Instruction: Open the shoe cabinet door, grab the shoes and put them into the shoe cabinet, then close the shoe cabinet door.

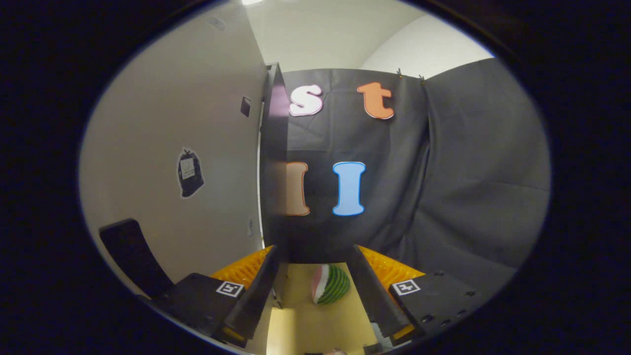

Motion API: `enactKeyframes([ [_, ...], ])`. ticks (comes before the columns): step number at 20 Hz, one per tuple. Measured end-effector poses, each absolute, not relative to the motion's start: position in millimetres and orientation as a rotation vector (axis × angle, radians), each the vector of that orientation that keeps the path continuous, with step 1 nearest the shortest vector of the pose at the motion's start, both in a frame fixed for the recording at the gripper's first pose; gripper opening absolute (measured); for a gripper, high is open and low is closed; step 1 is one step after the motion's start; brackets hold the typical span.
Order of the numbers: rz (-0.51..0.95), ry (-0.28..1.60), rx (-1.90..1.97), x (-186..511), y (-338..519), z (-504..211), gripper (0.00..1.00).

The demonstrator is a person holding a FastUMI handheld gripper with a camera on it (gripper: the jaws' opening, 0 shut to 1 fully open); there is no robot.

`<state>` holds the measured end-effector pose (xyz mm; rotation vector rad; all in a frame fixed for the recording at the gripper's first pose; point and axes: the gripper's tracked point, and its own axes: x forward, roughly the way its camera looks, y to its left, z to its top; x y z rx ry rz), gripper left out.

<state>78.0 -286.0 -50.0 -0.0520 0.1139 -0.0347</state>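
Staged recording booth, black cloth wall (443,172), pale panel (197,123)

A watermelon slice (329,284) lies on a pale yellow tabletop (315,325). An orange basket (389,268) sits behind it. Black cloth (443,187) hangs beyond. A dark sticker (189,172) marks the white panel (197,123).

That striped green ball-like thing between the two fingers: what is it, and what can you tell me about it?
It looks like a toy watermelon wedge: a rounded rind with dark and light green stripes, and a cut face in pinkish red with a pale rim. It looks like plastic or foam. It lies on the yellowish wooden surface, in the gap between the open gripper fingers, touching neither. An orange ribbed tray sits close by.
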Motion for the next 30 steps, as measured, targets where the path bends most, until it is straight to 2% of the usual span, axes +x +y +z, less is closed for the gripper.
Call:
enactKeyframes([
  [5,-0.037,0.109,-0.060,76,-262,-49,0.92],
  [13,-0.026,0.081,-0.083,71,-162,-46,0.91],
  [25,0.075,0.044,-0.114,116,13,-54,0.92],
  [30,0.079,0.049,-0.085,146,41,-59,0.93],
])
